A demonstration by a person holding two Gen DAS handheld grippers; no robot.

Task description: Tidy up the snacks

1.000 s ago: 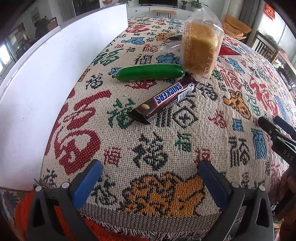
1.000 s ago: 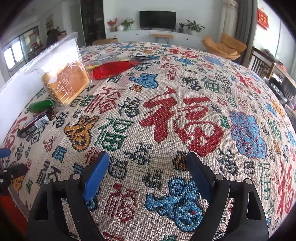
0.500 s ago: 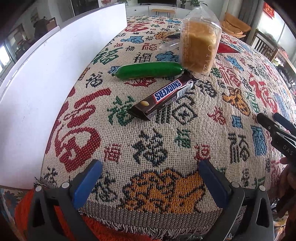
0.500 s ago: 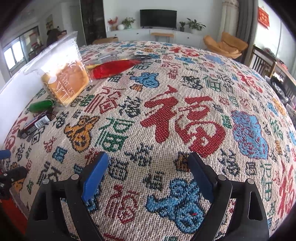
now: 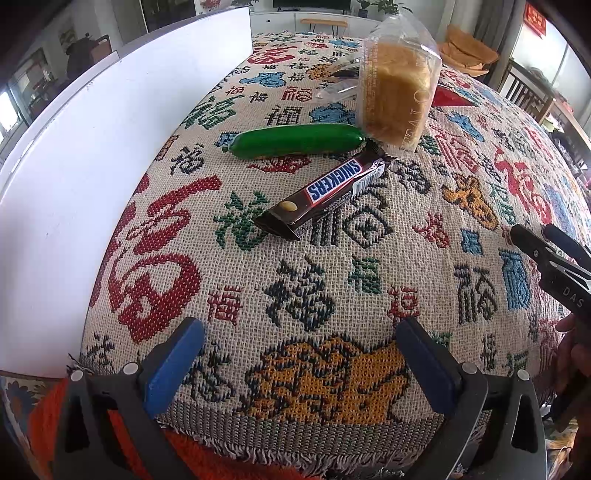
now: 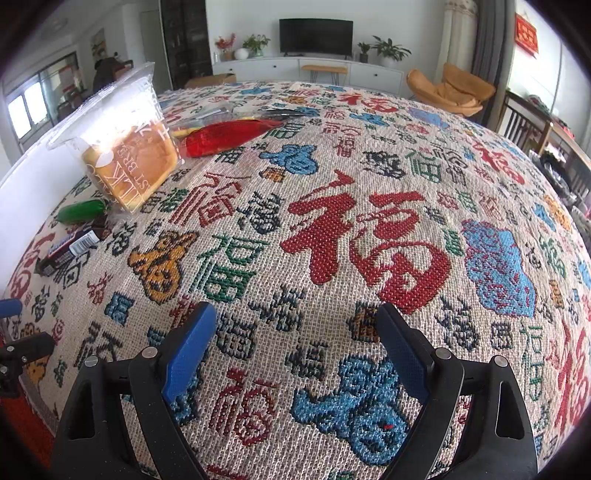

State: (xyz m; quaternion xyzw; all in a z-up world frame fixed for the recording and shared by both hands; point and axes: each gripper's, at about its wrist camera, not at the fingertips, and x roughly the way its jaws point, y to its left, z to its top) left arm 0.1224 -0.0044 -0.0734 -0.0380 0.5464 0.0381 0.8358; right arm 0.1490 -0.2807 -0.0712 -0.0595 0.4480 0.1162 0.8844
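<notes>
Snack count on the woven cloth (image 5: 303, 288): 1 Snickers bar (image 5: 327, 195), 1 green sausage-shaped pack (image 5: 295, 141), 1 bagged cake (image 5: 397, 92), 1 red packet (image 6: 229, 136), plus clear wrappers behind it, no. unclear. All sit at the cloth's left side, near the white board (image 5: 92, 155).

Your L gripper (image 5: 301, 365) hovers over the cloth's near fringe, jaws spread wide, nothing between the blue pads (image 5: 173, 365). Snickers lies straight ahead of it, apart, one end touching the green pack and just beside the cake.

Your R gripper (image 6: 295, 350) hangs over mid-cloth, jaws wide apart, empty, well clear of the snacks. Nothing blocks L's line to the bar.

Bkgd: TV (image 6: 316, 32), orange chair (image 6: 458, 92).
</notes>
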